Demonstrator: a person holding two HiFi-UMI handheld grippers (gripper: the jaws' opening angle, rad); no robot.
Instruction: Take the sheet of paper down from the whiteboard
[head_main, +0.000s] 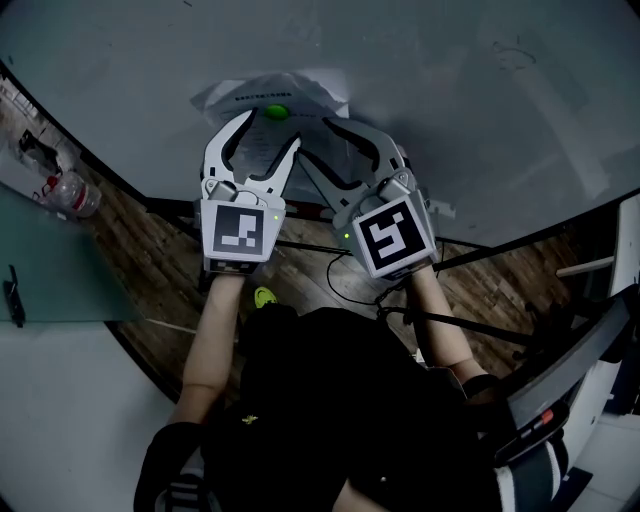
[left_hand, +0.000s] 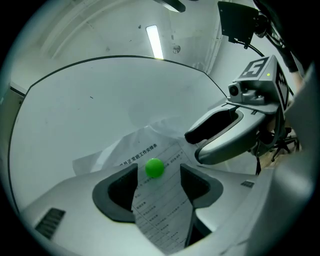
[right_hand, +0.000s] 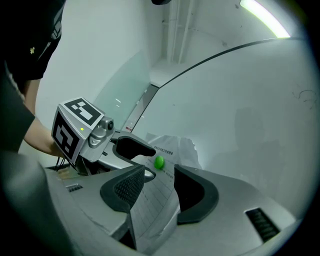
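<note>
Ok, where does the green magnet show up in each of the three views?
Head view: the green magnet is upper centre, on the sheet of paper.
Left gripper view: the magnet is just below centre, on the paper's printed top.
Right gripper view: the magnet is just below centre, near the paper's top.
Shared landmark: the paper against the whiteboard.

Dim, cool grey light. Bright ceiling strip lamp (left_hand: 154, 41) overhead; shadows soft. Both gripper views fisheye: edges bent, corners black. Head view darkest, lower half murky.
</note>
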